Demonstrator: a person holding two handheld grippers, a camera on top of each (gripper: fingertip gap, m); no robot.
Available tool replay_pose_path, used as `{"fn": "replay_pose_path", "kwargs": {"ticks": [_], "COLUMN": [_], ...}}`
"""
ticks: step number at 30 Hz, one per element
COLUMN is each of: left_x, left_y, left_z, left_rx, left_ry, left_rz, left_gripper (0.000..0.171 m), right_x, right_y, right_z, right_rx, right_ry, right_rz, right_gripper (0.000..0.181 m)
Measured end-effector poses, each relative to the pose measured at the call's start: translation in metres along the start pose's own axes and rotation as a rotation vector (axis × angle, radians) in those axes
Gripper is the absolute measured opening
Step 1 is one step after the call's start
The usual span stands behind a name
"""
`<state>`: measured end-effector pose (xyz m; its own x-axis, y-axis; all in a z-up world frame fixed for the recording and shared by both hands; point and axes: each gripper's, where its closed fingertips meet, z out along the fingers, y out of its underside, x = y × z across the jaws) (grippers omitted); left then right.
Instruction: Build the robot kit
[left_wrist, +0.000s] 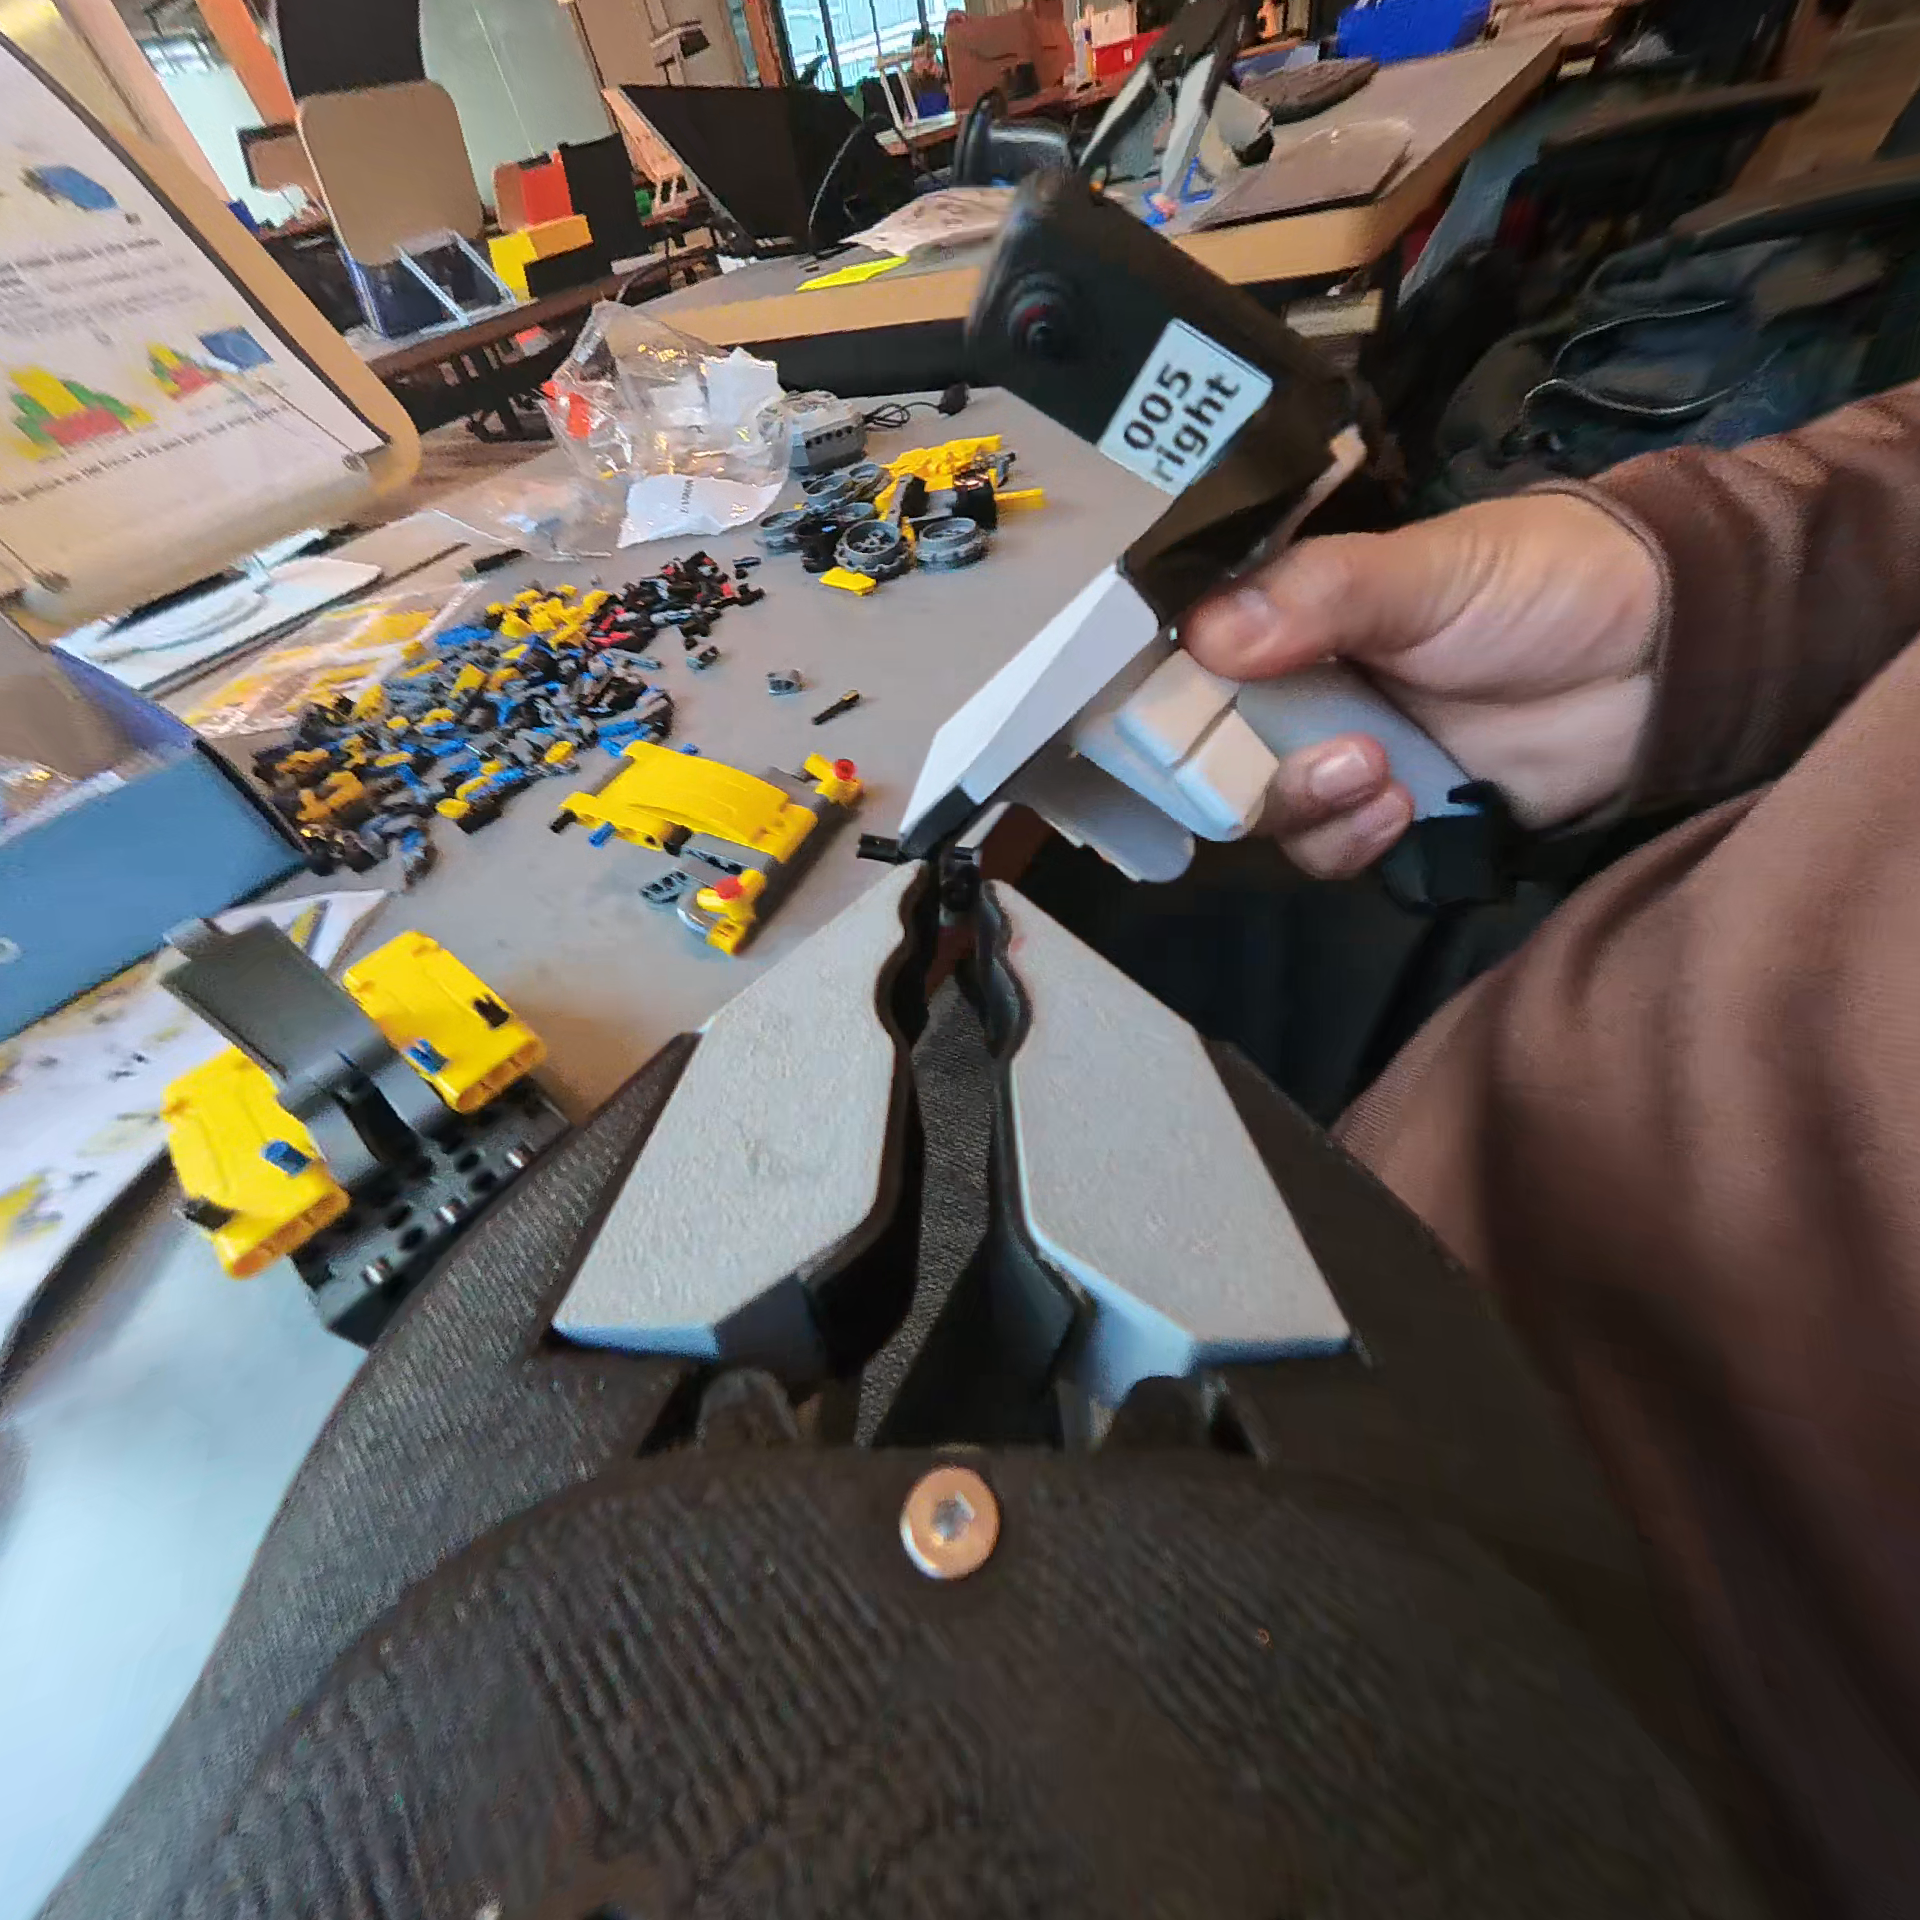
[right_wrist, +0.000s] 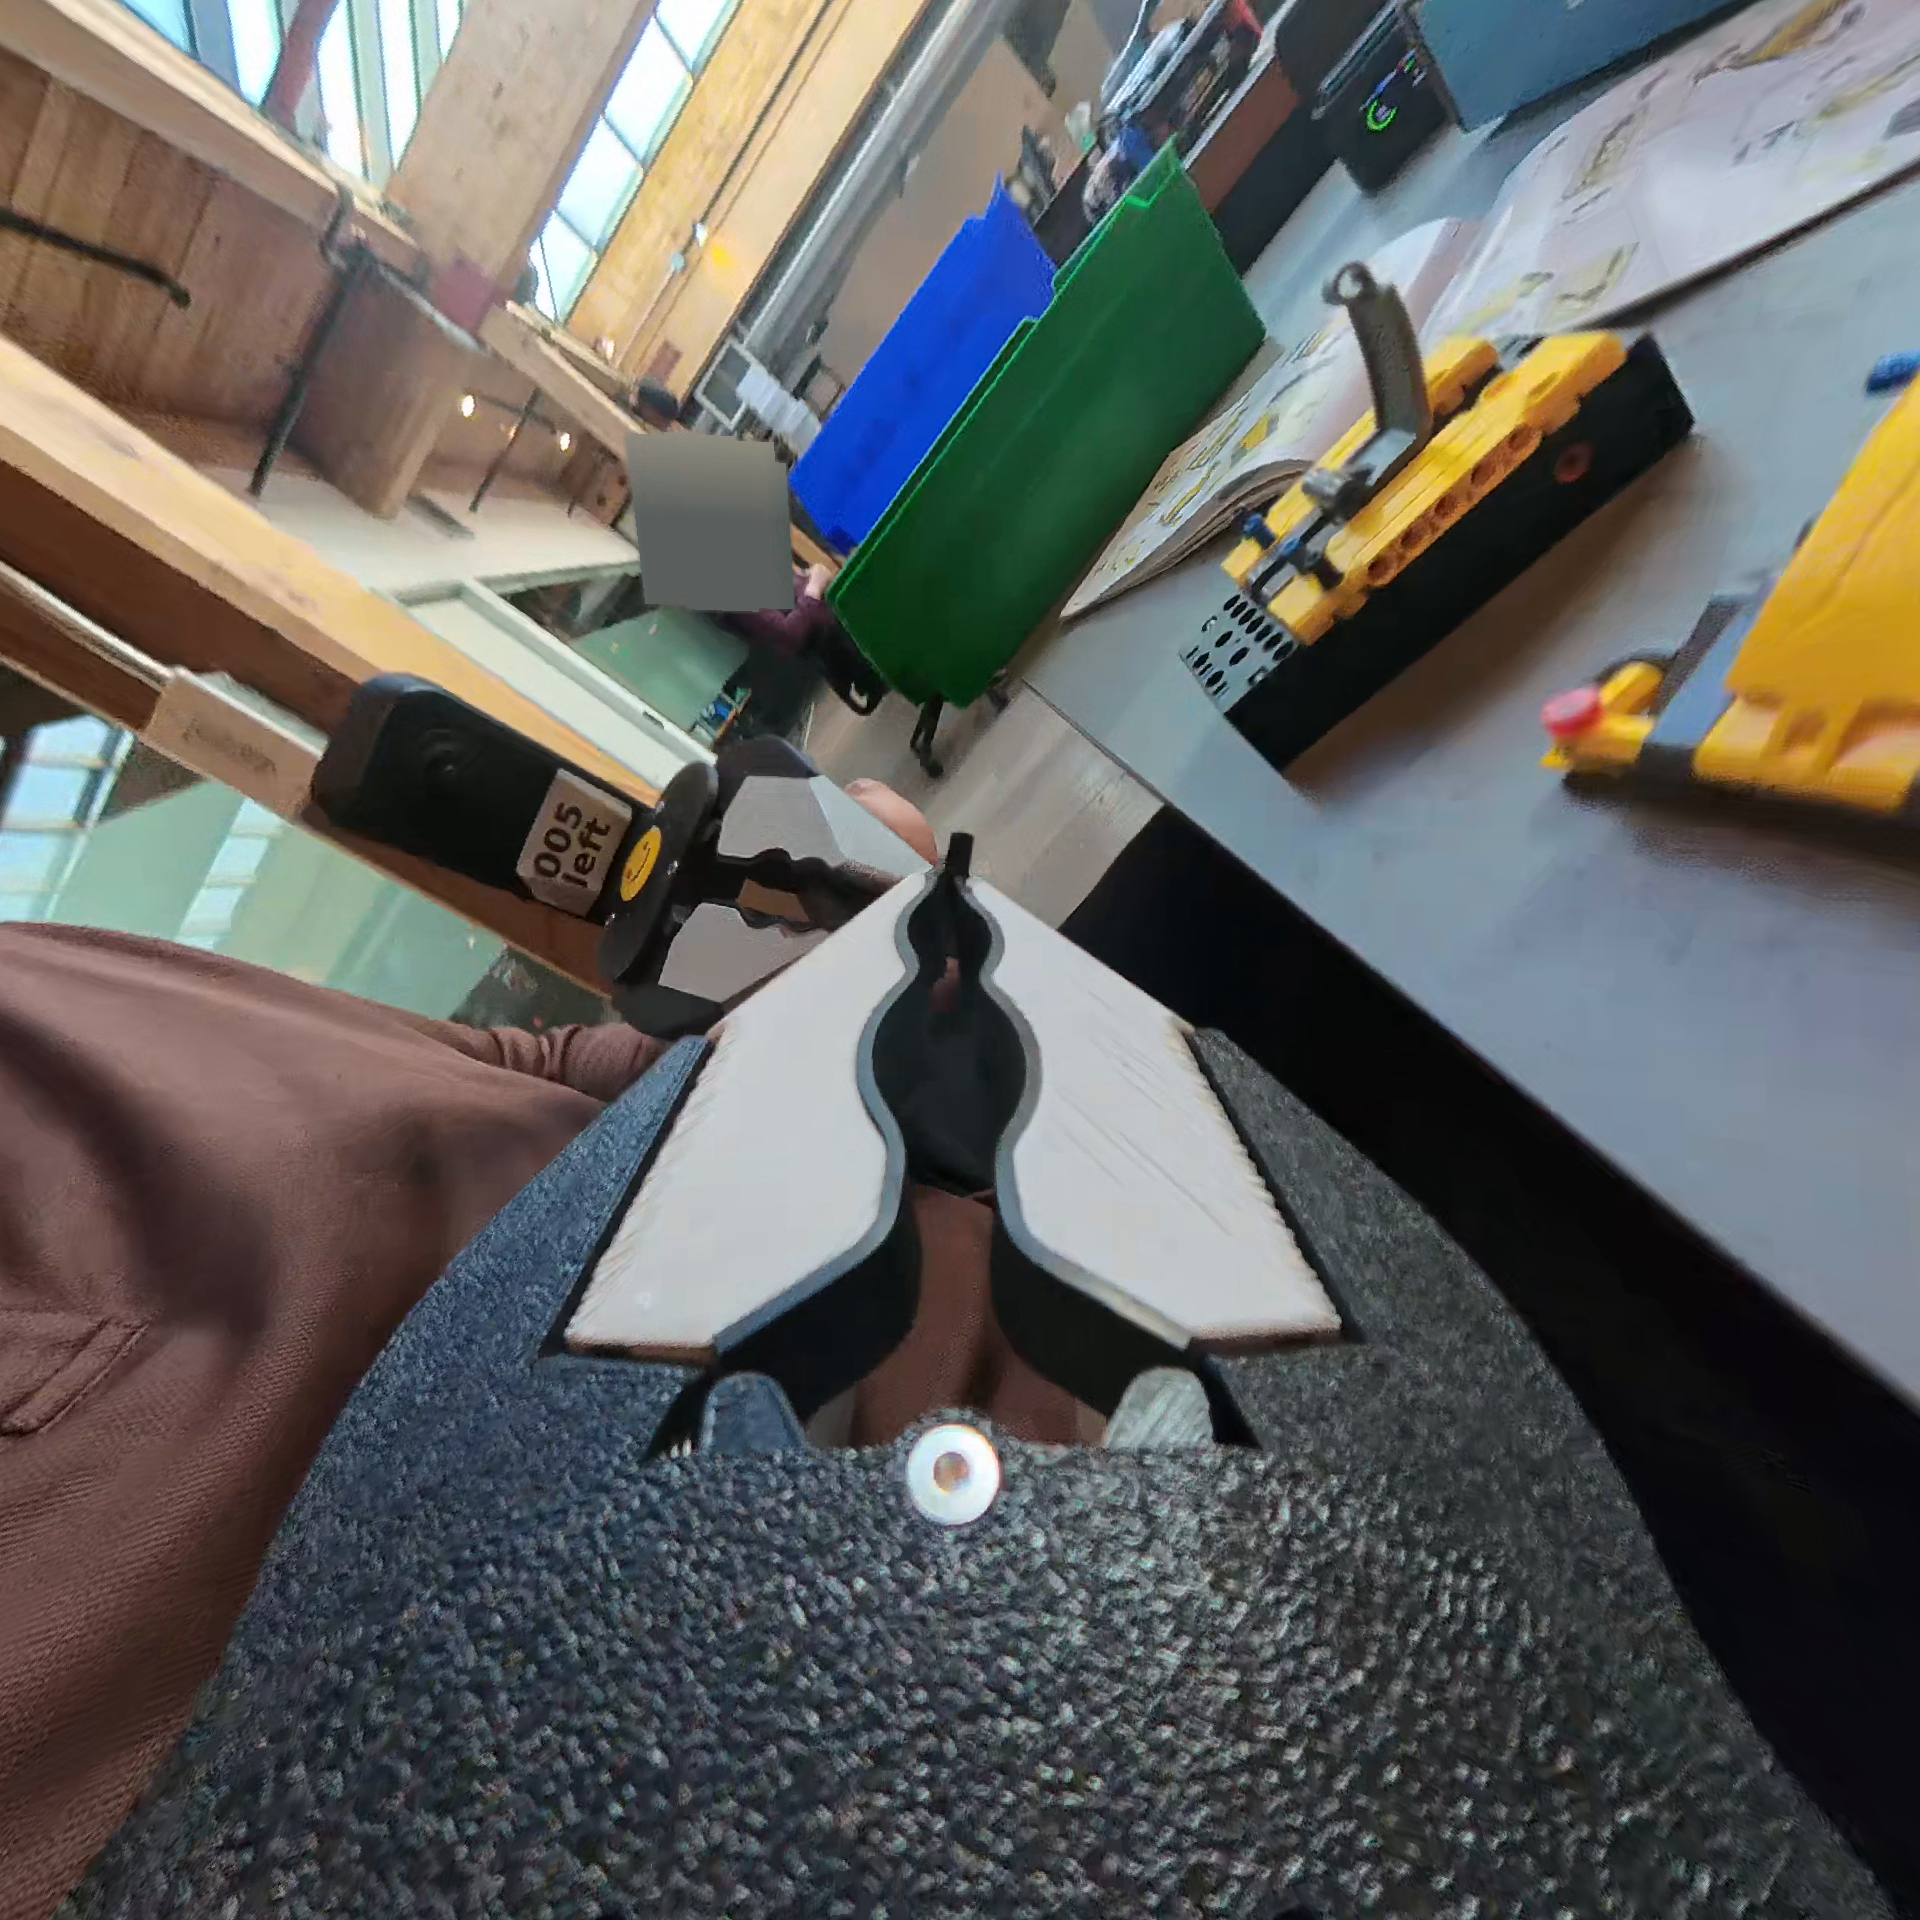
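My left gripper is shut on a small black part at its fingertips, held in the air off the grey table's front edge. My right gripper comes in from the right, held by a hand, and its tips meet the left gripper's tips. In the right wrist view my right gripper is shut on a small black pin that sticks out past its tips. The same pin shows in the left wrist view. The left gripper's fingers lie just left of it, their tips hidden.
On the table lie a yellow and grey assembly, a black perforated base with yellow parts and a grey lever, a pile of small blue, black and yellow parts, grey wheels and a plastic bag. Green and blue bins stand beyond. My left and right fingertips are right by each other.
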<state>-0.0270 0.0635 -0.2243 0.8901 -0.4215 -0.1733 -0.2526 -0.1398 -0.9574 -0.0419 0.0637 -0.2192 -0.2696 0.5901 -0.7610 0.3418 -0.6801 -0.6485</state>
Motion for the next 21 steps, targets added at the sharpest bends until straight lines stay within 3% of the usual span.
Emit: {"fn": "replay_pose_path", "kwargs": {"ticks": [5,8,14,21], "left_x": [0.021,0.029,0.055,0.078], "left_y": [0.010,0.007,0.001,-0.013], "left_z": [-0.003,-0.005,-0.012,-0.011], "left_rx": [-0.041,-0.054,-0.027,-0.001], "left_ry": [-0.014,-0.037,0.021,-0.054], "left_rz": [0.014,0.054,-0.047,0.047], "left_gripper": [0.005,0.005,0.005,0.005], "right_x": [0.000,-0.005,-0.023,-0.040], "right_y": [0.021,0.025,0.041,0.048], "right_z": [-0.008,-0.012,-0.025,-0.045], "right_rx": [0.113,0.146,0.180,0.257], "right_ry": [0.051,0.068,0.090,0.072], "right_rz": [0.140,0.144,0.116,0.137], "right_gripper": [0.000,0.000,0.000,0.000]}}
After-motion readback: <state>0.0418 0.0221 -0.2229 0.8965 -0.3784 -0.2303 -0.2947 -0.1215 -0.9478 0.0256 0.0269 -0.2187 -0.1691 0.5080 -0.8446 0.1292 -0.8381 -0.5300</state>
